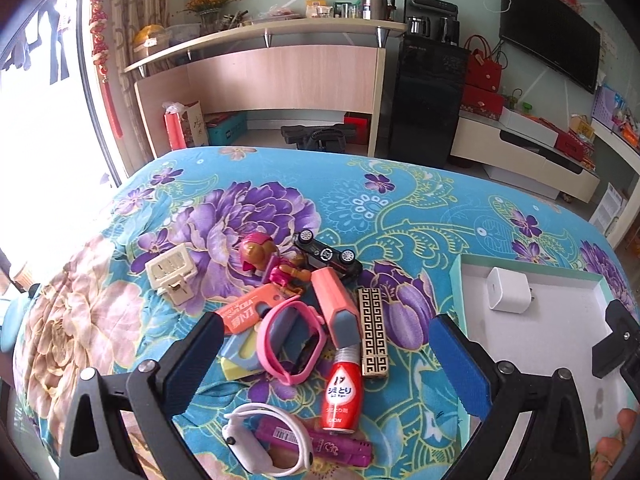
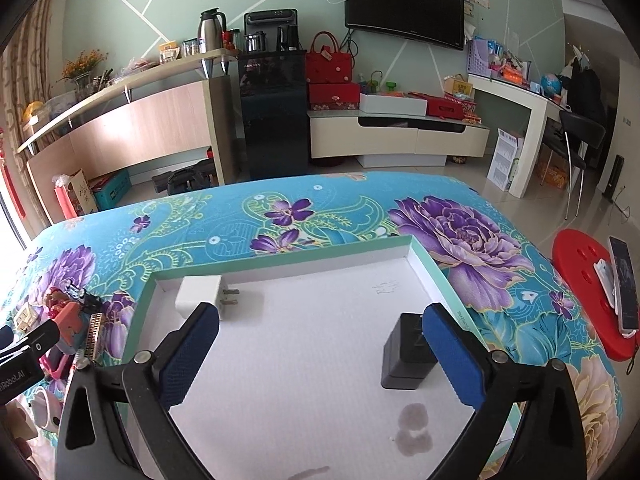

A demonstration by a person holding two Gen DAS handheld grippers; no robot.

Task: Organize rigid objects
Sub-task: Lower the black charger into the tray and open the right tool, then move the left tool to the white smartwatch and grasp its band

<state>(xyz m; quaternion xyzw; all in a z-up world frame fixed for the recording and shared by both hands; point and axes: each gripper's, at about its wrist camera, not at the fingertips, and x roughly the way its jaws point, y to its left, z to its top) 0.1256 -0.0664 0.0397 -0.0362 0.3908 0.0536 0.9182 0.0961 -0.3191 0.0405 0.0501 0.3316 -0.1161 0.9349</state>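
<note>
Our 2 claws gape wide, holding nothing.
Left claw [image 1: 324, 344] over toys; right claw [image 2: 320, 344] over the tray [image 2: 280, 256], black charger [image 2: 404, 356] just beside.

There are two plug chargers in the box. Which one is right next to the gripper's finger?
The black charger, beside the right gripper's right finger. The white charger sits farther away in the tray's far-left corner, prongs pointing sideways.

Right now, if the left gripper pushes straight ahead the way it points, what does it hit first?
Probably the pink watch band, centred between the open left gripper fingers, with the red bottle just beside it. Depth is hard to judge through the fisheye, so the bottle could come first.
</note>
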